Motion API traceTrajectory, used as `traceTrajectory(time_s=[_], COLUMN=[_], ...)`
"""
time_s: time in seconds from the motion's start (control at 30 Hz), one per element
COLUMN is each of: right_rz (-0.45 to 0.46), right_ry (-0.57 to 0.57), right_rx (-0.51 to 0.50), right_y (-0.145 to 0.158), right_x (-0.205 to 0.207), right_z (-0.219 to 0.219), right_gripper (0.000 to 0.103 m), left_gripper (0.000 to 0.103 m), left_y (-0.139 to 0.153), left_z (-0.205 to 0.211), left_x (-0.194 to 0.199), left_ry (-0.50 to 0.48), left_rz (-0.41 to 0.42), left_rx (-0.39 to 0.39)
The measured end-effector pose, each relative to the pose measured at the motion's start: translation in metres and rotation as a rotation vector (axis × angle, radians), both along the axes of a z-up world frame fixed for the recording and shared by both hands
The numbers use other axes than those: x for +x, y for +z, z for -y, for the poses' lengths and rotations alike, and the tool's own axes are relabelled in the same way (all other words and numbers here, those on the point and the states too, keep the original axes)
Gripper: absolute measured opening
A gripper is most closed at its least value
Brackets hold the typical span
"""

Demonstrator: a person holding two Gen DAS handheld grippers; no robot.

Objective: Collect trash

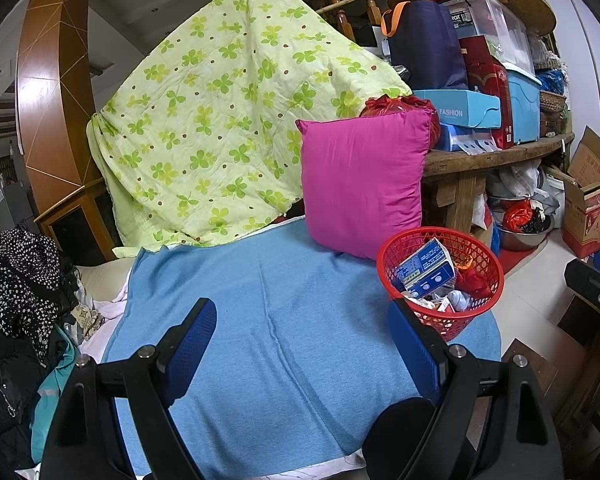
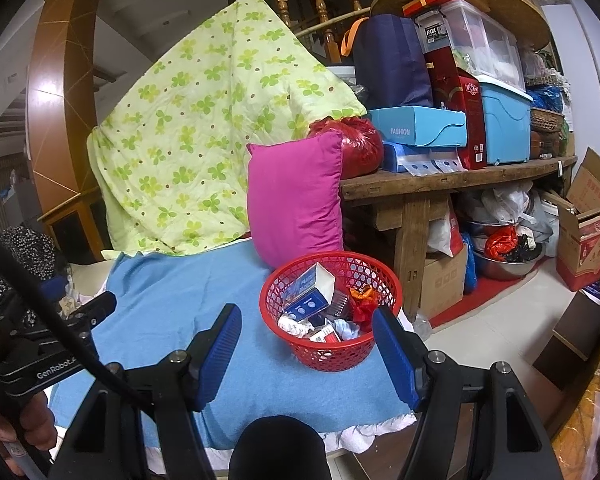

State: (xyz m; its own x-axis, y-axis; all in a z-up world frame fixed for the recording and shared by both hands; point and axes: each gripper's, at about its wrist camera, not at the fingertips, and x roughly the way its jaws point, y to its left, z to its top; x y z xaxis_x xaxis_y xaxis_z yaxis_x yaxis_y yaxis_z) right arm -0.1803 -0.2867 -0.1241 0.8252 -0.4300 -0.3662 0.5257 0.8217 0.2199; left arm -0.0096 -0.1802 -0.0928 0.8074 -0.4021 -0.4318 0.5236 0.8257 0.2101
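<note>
Blue blanket (image 2: 172,300) covers the bed; soft, yielding base, nothing loose visible on it.

Magenta pillow (image 2: 296,196) stands upright just behind the red basket.

Red basket (image 2: 332,354) sits on the blanket near the bed's right edge, just in front of the pillow. Thin plastic mesh, light and springy; judged to flex if pinched hard. Best hold is probably the rim, one finger inside, one outside.

Blue-and-white carton (image 2: 308,294) leans inside the basket at its back-left; stiff card, light, crushable.

Crumpled tissues (image 2: 296,326) and red wrapper (image 2: 362,304) lie in the basket's front half; soft, nearly weightless.

Right tool (image 2: 308,346): fingers apart, empty, just short of the basket.

Left tool (image 1: 300,340): fingers apart, empty, left of the basket.
</note>
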Motion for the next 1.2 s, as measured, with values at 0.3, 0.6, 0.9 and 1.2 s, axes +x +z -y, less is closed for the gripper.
traceTrajectory(time_s=[0.3, 0.6, 0.9, 1.2], right_rz=[-0.015, -0.030, -0.031, -0.038], right_ry=[-0.004, -0.005, -0.005, -0.013], right_rx=[0.000, 0.004, 0.001, -0.033], right_y=[-0.003, -0.009, -0.010, -0.004], right_x=[0.003, 0.009, 0.010, 0.022], right_z=[0.002, -0.001, -0.001, -0.006], right_gripper=[0.071, 0.071, 0.071, 0.071], left_gripper=[0.087, 0.087, 0.087, 0.087], left_y=[-0.004, -0.007, -0.011, -0.018], left_z=[0.000, -0.002, -0.003, 0.000], left_x=[0.001, 0.005, 0.010, 0.018], left_ry=[-0.003, -0.003, -0.007, -0.011], left_rz=[-0.006, -0.018, -0.028, -0.042], left_rx=[0.003, 0.004, 0.006, 0.015])
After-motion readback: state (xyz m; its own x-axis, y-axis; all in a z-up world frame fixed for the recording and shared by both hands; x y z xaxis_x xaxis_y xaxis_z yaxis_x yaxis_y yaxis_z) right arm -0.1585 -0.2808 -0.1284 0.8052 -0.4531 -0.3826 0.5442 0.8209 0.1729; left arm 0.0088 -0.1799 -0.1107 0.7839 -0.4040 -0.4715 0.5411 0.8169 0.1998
